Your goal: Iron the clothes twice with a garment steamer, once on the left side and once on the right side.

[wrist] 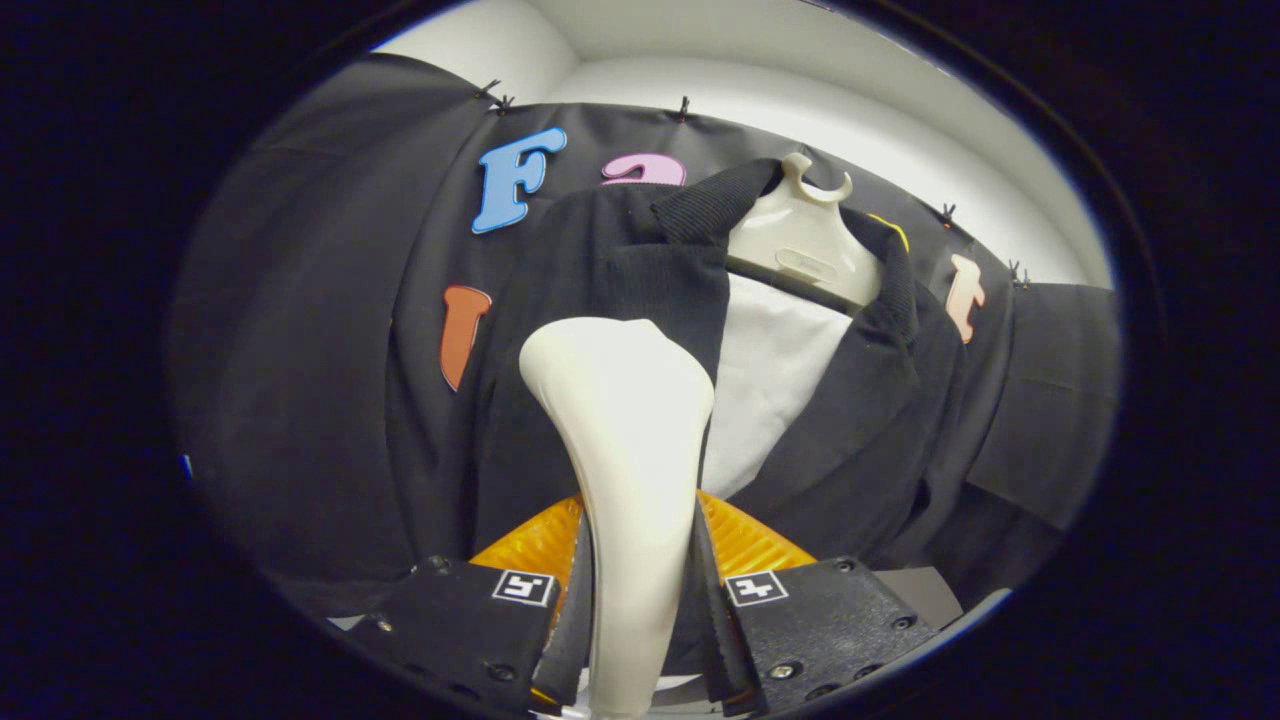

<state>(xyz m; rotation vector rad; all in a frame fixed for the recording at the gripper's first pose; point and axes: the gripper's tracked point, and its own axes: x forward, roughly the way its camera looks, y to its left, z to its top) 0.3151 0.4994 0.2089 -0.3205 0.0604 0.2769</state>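
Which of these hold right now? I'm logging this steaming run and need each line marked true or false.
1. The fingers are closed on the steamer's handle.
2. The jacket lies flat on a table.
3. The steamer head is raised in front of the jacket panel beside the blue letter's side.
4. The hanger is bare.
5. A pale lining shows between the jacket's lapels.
1. True: the gripper holds the garment steamer by its neck, a finger on each side.
2. False: the dark jacket hangs upright on a pale hanger against the booth's wall.
3. True.
4. False: the jacket is draped over it.
5. True: the white lining shows beyond the steamer.
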